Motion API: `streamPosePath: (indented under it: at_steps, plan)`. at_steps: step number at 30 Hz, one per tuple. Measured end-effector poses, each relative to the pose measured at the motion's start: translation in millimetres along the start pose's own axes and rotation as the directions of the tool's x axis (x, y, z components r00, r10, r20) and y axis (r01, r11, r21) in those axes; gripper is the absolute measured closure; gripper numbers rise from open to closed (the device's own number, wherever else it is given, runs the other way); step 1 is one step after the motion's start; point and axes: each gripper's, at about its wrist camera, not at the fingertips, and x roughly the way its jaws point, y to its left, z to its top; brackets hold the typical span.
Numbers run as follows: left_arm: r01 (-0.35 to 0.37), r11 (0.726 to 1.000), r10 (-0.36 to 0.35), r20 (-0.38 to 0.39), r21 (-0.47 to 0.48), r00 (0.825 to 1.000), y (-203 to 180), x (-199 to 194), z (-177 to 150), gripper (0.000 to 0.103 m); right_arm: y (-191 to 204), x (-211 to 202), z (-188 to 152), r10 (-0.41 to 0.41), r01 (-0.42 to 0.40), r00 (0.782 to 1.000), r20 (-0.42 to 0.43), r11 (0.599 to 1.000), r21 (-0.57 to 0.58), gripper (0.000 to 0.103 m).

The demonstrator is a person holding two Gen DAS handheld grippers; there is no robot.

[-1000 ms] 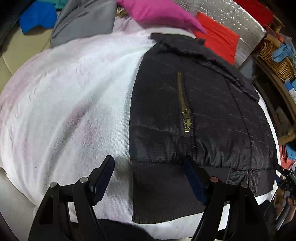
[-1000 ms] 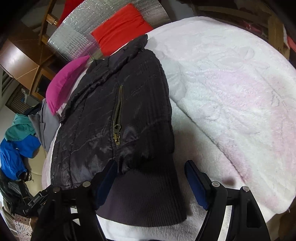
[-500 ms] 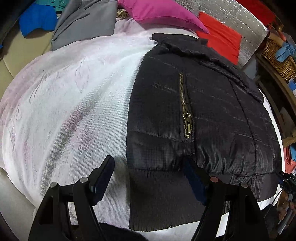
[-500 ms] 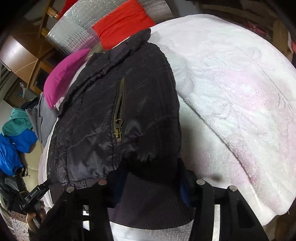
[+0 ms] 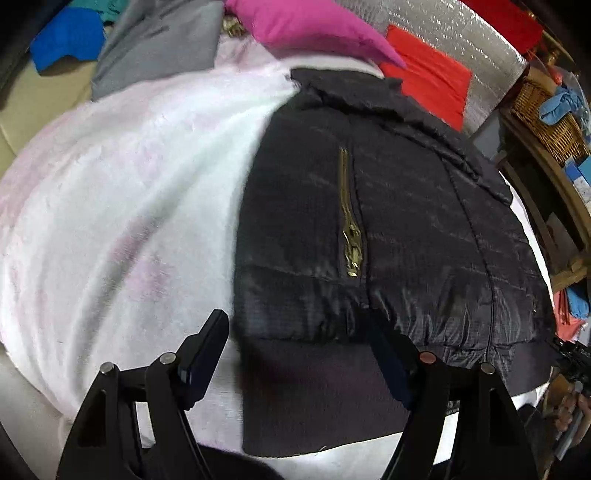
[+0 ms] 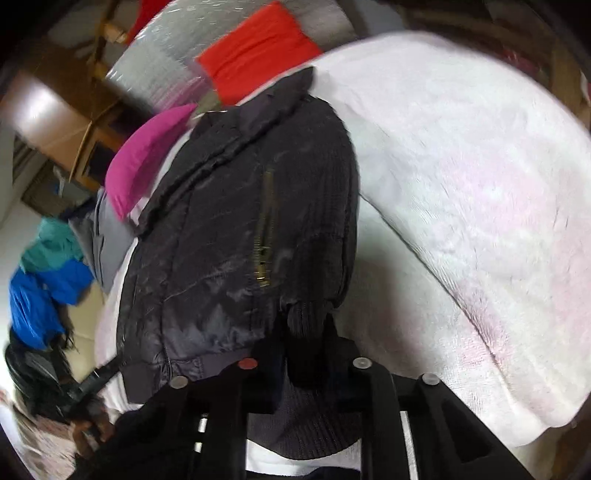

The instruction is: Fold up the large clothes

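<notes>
A black quilted jacket point(image 5: 406, 221) point(image 6: 221, 240) with a brass pocket zip lies flat on the bed, collar at the far end. Its ribbed knit hem point(image 5: 314, 398) point(image 6: 306, 424) is nearest me. My left gripper point(image 5: 299, 354) stands open over the hem's left corner, one finger on the blanket side and the other above the jacket, neither pad pressing. My right gripper point(image 6: 303, 343) sits at the hem's other corner; its jaws are closing, and the knit is bunched and pinched between the pads.
A white and pink fleece blanket point(image 5: 129, 184) point(image 6: 461, 184) covers the bed. At the far end lie a magenta pillow point(image 5: 306, 26), a red cushion point(image 5: 432, 85), a grey garment point(image 5: 159, 40) and blue clothes point(image 5: 66, 37). A wicker basket point(image 5: 546, 110) stands on shelves at right.
My right gripper's jaws have come together on the hem, gathering the knit into a fold. My left gripper has stayed open and still.
</notes>
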Motion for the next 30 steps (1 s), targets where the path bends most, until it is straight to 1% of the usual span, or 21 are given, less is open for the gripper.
streamPosePath:
  at_steps: [1,2,4,5,6,7,8,9,10,11,15,17,19,23,25,26,29,30]
  plan:
    - [0.003,1.0,-0.003,-0.013,-0.005,1.0,-1,3,0,0.025,-4,3,0,0.027,-0.027,1.0,0.001,1.0,0.012,0.051]
    - [0.003,1.0,-0.003,-0.01,-0.008,1.0,-1,3,0,0.024,-7,5,-1,0.046,-0.046,0.999,0.001,0.999,0.013,0.049]
    - [0.002,1.0,-0.002,-0.014,-0.002,1.0,-4,5,1,0.022,-9,12,-1,0.087,-0.086,0.996,-0.008,0.996,0.024,0.049]
    - [-0.002,1.0,0.003,-0.016,0.008,1.0,-5,6,1,0.023,-10,14,-1,0.093,-0.092,0.996,-0.01,0.995,0.03,0.049]
    - [-0.006,1.0,0.006,-0.013,0.016,1.0,-6,6,1,0.026,-10,14,0,0.091,-0.09,0.996,-0.008,0.995,0.029,0.054]
    - [-0.012,0.999,0.012,-0.003,0.035,1.0,-8,4,0,0.039,-10,15,0,0.097,-0.097,0.995,-0.016,0.995,0.029,0.076]
    - [-0.032,0.998,0.032,0.006,0.049,0.999,-10,1,1,0.066,-11,16,1,0.12,-0.119,0.993,-0.022,0.992,0.04,0.081]
    - [-0.071,0.995,0.071,0.012,0.066,0.997,-11,-2,2,0.073,-11,15,1,0.136,-0.135,0.991,-0.021,0.99,0.041,0.083]
    - [-0.047,0.997,0.047,0.006,0.063,0.999,-10,-6,3,0.083,-6,12,-1,0.142,-0.141,0.99,-0.022,0.99,0.028,0.084]
    - [-0.035,0.998,0.035,0.001,0.058,0.999,-9,-9,5,0.085,-4,9,-2,0.15,-0.15,0.988,-0.021,0.989,0.019,0.085]
    - [-0.046,0.994,0.044,0.028,0.095,0.999,-12,-27,3,0.087,5,-12,-8,0.19,-0.19,0.982,0.006,0.982,0.007,0.088]
    - [-0.044,0.994,0.04,0.044,0.1,0.998,-13,-39,-3,0.087,2,-18,-15,0.198,-0.199,0.98,0.011,0.98,0.016,0.089]
    - [-0.04,0.994,0.035,0.05,0.105,0.998,-11,-46,-11,0.087,-6,-22,-28,0.197,-0.197,0.98,-0.002,0.98,0.028,0.089]
    - [0.006,0.996,-0.009,0.026,0.09,1.0,2,-54,-30,0.087,-31,-40,-52,0.205,-0.204,0.979,-0.016,0.977,0.065,0.091]
    - [0.027,0.996,-0.028,0.012,0.088,1.0,7,-56,-36,0.086,-38,-47,-63,0.21,-0.209,0.978,-0.006,0.975,0.079,0.09]
    - [0.037,0.996,-0.038,0.01,0.084,0.999,9,-55,-34,0.084,-42,-50,-66,0.216,-0.216,0.976,-0.001,0.973,0.086,0.087]
    - [0.058,0.997,-0.058,-0.006,0.046,0.998,13,-47,-22,0.076,-47,-60,-63,0.208,-0.21,0.978,0.024,0.974,0.081,0.085]
    - [0.058,0.998,-0.057,-0.011,0.033,0.998,14,-47,-21,0.073,-46,-63,-59,0.196,-0.198,0.98,0.042,0.977,0.074,0.077]
